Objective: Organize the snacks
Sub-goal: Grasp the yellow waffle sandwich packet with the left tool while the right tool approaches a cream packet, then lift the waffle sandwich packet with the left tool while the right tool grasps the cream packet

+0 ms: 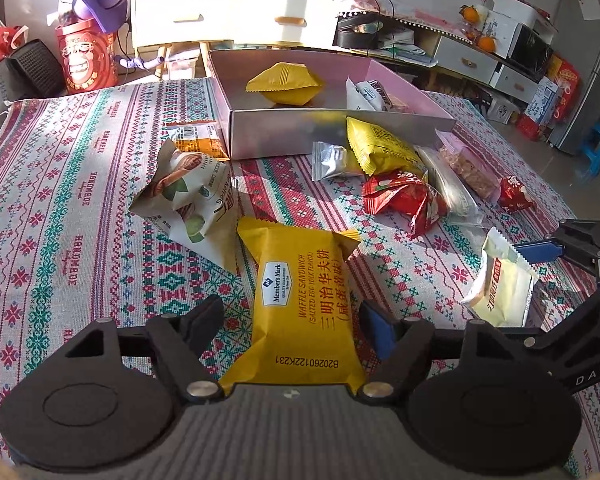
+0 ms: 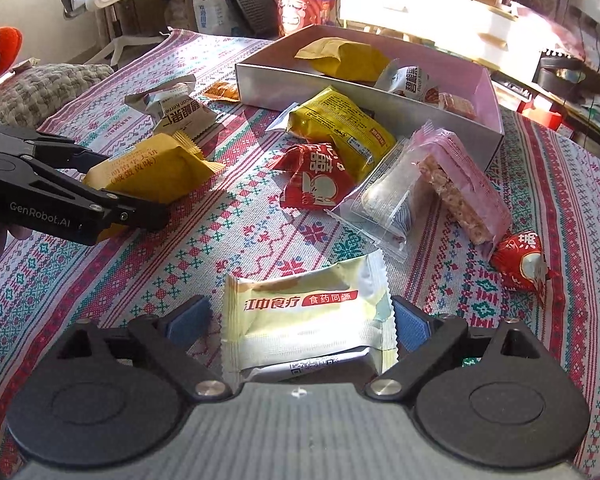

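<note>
My left gripper (image 1: 292, 316) is open, its fingers on either side of a yellow waffle sandwich packet (image 1: 304, 308) lying on the patterned tablecloth; it also shows in the right wrist view (image 2: 156, 168). My right gripper (image 2: 302, 322) is open around a pale cream snack packet (image 2: 308, 320), seen from the left wrist too (image 1: 500, 284). An open silver-pink box (image 1: 340, 128) at the back holds a yellow packet (image 1: 286, 84) and a white packet (image 1: 366, 94). Several loose snacks lie in front of it.
Loose on the cloth: a white-green nut packet (image 1: 188, 196), an orange packet (image 1: 198, 140), a yellow bag (image 2: 344, 128), a red packet (image 2: 314, 178), a pink bar packet (image 2: 460, 180), a small red candy (image 2: 520, 264). Cabinets and clutter stand behind the table.
</note>
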A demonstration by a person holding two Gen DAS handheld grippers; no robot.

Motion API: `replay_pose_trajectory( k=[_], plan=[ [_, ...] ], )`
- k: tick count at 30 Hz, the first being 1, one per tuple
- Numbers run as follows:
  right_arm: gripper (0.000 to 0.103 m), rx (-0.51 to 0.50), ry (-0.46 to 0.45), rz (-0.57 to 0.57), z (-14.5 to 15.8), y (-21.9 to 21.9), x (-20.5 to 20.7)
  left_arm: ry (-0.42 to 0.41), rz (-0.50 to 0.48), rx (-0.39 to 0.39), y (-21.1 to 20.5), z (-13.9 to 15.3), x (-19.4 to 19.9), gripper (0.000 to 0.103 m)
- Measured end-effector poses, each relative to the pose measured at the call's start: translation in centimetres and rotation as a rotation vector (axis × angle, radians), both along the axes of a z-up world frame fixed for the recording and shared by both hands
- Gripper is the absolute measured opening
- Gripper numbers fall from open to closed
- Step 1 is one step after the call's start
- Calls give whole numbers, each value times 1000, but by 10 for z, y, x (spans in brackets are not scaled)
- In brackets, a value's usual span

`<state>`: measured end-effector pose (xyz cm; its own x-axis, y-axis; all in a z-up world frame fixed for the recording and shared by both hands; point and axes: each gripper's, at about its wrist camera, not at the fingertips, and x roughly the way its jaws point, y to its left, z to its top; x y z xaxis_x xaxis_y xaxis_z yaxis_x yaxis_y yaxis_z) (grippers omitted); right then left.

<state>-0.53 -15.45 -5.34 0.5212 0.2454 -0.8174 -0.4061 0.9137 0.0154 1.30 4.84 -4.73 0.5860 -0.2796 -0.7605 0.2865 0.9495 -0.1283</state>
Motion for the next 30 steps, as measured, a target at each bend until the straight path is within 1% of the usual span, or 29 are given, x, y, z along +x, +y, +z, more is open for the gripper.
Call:
replay_pose_trajectory(
  k=[5, 7, 8, 9, 11, 15, 22, 25, 27, 30],
  plan=[
    [95, 9, -13, 2, -1, 2, 0, -13, 21, -1, 3, 0, 0, 66],
    [92, 10, -13, 7, 0, 3, 1, -8, 25, -11, 5, 1, 0, 60],
    [90, 12, -14, 9, 1, 4, 1, -4, 24, -17, 5, 1, 0, 55],
    [87, 12, -15, 11, 1, 5, 2, 0, 23, -20, 5, 2, 0, 53],
    [81, 14, -20, 15, 3, 7, 2, 6, 23, -22, 4, 3, 1, 50],
    [73, 3, -36, 29, 4, 11, 1, 7, 22, -15, 2, 3, 1, 48],
    [69, -12, -55, 40, 7, 15, -3, 22, 14, -25, 0, 4, 2, 47],
    [66, 2, -55, 40, 11, 15, -3, 28, 15, -30, 0, 5, 3, 47],
    [62, 10, -58, 40, 13, 15, -2, 30, 19, -34, 1, 6, 4, 47],
    [60, 16, -59, 45, 15, 16, -1, 30, 24, -43, 3, 9, 6, 47]
  ],
)
